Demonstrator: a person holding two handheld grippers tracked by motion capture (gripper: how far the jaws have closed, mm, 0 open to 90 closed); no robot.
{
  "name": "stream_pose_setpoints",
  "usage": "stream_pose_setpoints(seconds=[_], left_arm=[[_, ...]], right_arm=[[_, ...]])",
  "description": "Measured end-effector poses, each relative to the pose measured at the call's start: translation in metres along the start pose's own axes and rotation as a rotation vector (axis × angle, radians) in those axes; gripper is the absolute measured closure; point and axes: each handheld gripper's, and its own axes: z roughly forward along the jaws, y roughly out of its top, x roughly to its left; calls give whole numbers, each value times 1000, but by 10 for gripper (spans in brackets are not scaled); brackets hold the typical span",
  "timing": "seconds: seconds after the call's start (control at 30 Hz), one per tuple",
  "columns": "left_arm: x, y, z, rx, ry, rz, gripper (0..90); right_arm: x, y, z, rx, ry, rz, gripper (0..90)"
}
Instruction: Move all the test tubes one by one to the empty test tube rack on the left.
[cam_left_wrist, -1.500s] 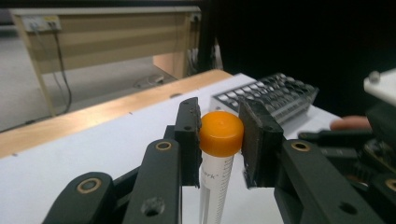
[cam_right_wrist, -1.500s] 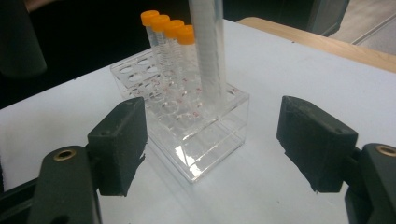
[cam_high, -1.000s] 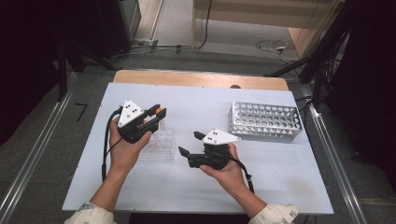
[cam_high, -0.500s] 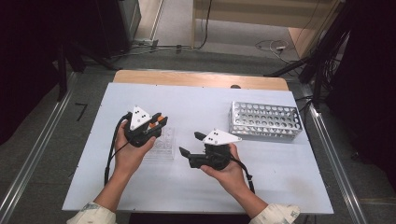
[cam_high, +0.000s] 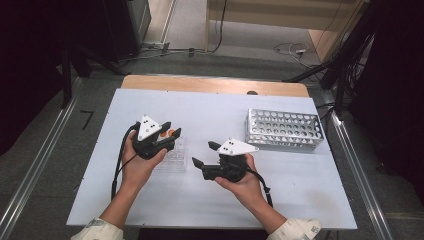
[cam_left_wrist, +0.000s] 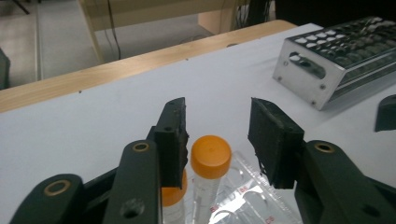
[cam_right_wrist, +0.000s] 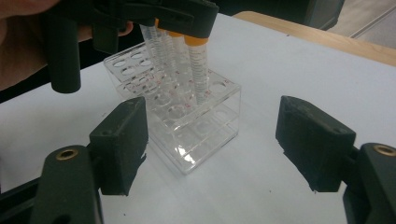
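Metal rack (cam_high: 284, 129) stands well apart from clear rack (cam_high: 172, 156).

The high view looked forward and down from above the person's side, taking in the whole white table (cam_high: 300, 200), both hands and the floor beyond its far edge. The left gripper view sat low and close between its own black jaws, facing the far right, where the metal rack (cam_left_wrist: 336, 65) stood. The right gripper view looked left, near the tabletop, and shared the clear rack (cam_right_wrist: 187, 121) of orange-capped tubes (cam_left_wrist: 210, 158) with the other two.
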Motion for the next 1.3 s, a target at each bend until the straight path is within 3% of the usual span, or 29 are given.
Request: stream_pose_setpoints(seconds=[0.27,0.53,0.83,1.3], left_arm=[[-2,4,-9,-25,-50,-58,388],[2,1,-17,-26,-73,-91,287],[2,-4,-20,-26,-71,-94,249],[2,-5,-31,-45,-69,-88,239]], right_arm=[[-8,-2,-3,-4,-27,10,237],[-36,-15,-13,15,-121,47,219],[-60,-24,-28,21,-183,83,189],[-70,-25,-49,-3,-218,103,184]])
